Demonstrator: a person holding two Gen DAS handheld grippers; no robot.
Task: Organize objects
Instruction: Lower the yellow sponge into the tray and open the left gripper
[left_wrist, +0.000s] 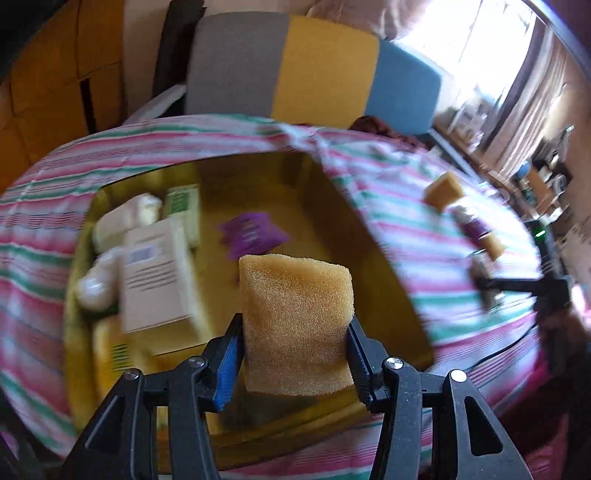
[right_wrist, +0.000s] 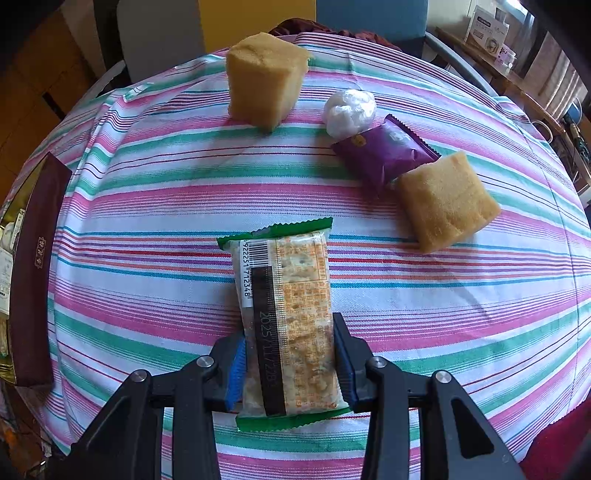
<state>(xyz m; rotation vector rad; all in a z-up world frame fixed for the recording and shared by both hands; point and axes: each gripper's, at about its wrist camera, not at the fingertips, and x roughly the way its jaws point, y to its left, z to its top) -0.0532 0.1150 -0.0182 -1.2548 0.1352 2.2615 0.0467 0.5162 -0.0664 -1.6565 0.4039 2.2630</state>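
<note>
In the left wrist view my left gripper (left_wrist: 293, 332) is shut on a yellow sponge block (left_wrist: 295, 317) and holds it over an open gold-lined box (left_wrist: 373, 258). Inside the box lie a white carton (left_wrist: 155, 273), a purple snack packet (left_wrist: 251, 232) and white wrapped items (left_wrist: 125, 218). In the right wrist view my right gripper (right_wrist: 290, 354) is shut on a green-edged cracker packet (right_wrist: 288, 325) just above the striped cloth (right_wrist: 147, 206). Two more sponge blocks (right_wrist: 264, 79) (right_wrist: 445, 201), a white crumpled ball (right_wrist: 349, 110) and a purple packet (right_wrist: 384, 153) lie beyond it.
The box's dark maroon wall (right_wrist: 35, 269) shows at the left edge of the right wrist view. A grey, yellow and blue chair back (left_wrist: 314, 70) stands behind the table. The right gripper's black arm (left_wrist: 524, 286) appears at the right of the left wrist view.
</note>
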